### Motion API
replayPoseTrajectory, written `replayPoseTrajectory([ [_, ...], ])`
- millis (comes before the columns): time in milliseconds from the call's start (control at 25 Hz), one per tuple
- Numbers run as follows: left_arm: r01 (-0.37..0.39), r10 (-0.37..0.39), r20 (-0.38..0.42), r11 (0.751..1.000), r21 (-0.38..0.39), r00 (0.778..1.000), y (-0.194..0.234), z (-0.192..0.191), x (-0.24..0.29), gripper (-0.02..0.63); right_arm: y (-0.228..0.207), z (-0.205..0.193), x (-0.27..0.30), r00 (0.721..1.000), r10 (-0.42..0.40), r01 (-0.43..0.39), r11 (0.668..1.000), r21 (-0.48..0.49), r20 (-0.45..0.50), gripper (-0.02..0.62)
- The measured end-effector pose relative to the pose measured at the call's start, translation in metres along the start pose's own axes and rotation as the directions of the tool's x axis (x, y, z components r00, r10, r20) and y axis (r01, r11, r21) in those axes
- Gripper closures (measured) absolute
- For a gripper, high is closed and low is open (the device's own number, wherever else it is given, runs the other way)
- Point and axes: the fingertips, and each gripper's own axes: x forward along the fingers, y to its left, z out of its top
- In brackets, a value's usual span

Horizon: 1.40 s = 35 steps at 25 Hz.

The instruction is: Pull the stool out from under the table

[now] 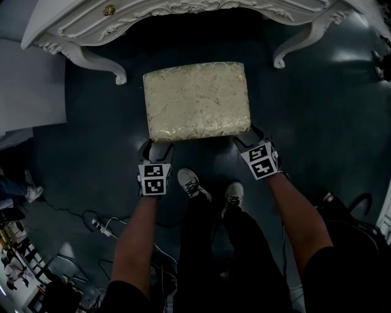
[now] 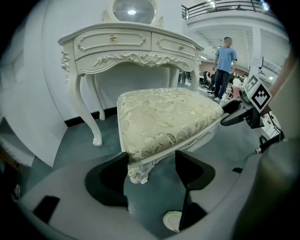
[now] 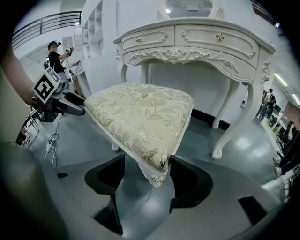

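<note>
A stool (image 1: 197,101) with a cream floral cushion stands on the dark floor just in front of the white carved table (image 1: 122,18). My left gripper (image 1: 157,147) is at the stool's near left corner. In the left gripper view the corner leg of the stool (image 2: 164,117) sits between the jaws of my left gripper (image 2: 151,161); the left pad touches it and a gap shows at the right pad. My right gripper (image 1: 249,137) is at the near right corner. There the stool (image 3: 140,117) pokes between the spread jaws of my right gripper (image 3: 146,164), with floor showing beside the left pad.
The table's curved legs (image 1: 119,76) (image 1: 280,60) flank the stool's far end. The person's two shoes (image 1: 192,183) are right behind the stool. A power strip and cables (image 1: 101,226) lie at the lower left. A person in blue (image 2: 226,61) stands far off.
</note>
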Motion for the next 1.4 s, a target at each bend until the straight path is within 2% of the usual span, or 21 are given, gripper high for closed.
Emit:
replayPoseTrajectory([
  [160,0.002,-0.002,-0.006,1.0,-0.019,1.0,0.002,-0.004,-0.003,0.288,0.004,-0.002,-0.002,1.0,0.017,-0.017,0.999,0.035,-0.001,0.273],
  [320,-0.009,0.01,0.005,0.985,-0.174,1.0,0.012,-0.001,-0.007,0.313,0.009,0.0,-0.009,1.0,0.027,-0.026,0.997,0.073,-0.009,0.273],
  [400,-0.01,0.012,0.005,0.978,-0.21,1.0,0.008,-0.003,-0.015,0.315,0.012,0.002,-0.02,1.0,0.019,-0.02,0.994,0.109,0.002,0.291],
  [440,-0.008,0.009,0.006,0.979,-0.202,1.0,0.003,-0.002,-0.021,0.329,0.013,0.004,-0.028,1.0,0.009,-0.01,0.993,0.116,0.011,0.328],
  [520,0.0,0.003,0.016,0.985,-0.171,1.0,-0.009,-0.001,-0.04,0.367,0.018,0.01,-0.047,0.999,-0.012,0.009,0.994,0.107,0.033,0.488],
  [560,0.002,0.001,0.024,0.988,-0.156,1.0,-0.015,0.001,-0.051,0.383,0.022,0.013,-0.056,0.999,-0.014,0.01,0.995,0.099,0.041,0.537],
  [600,0.004,0.001,0.033,0.99,-0.141,0.999,-0.021,0.003,-0.063,0.411,0.026,0.016,-0.065,0.999,-0.008,0.003,0.996,0.092,0.049,0.559],
  [760,0.002,0.004,0.07,0.996,-0.086,0.998,-0.032,0.024,-0.107,0.597,0.04,0.038,-0.097,0.997,0.027,-0.033,0.997,0.076,0.079,0.569],
  [920,0.012,-0.005,0.094,0.997,-0.078,0.996,-0.043,0.044,-0.145,0.598,0.048,0.06,-0.134,0.992,0.055,-0.063,0.996,0.066,0.111,0.569],
  [1080,0.013,-0.006,0.099,0.998,-0.066,0.995,-0.051,0.08,-0.184,0.598,0.048,0.093,-0.174,0.986,0.065,-0.076,0.995,0.062,0.157,0.569],
  [1400,0.089,-0.072,0.153,0.991,-0.103,0.986,-0.109,0.157,-0.287,0.598,0.06,0.149,-0.297,0.962,0.108,-0.135,0.986,0.094,0.251,0.569],
])
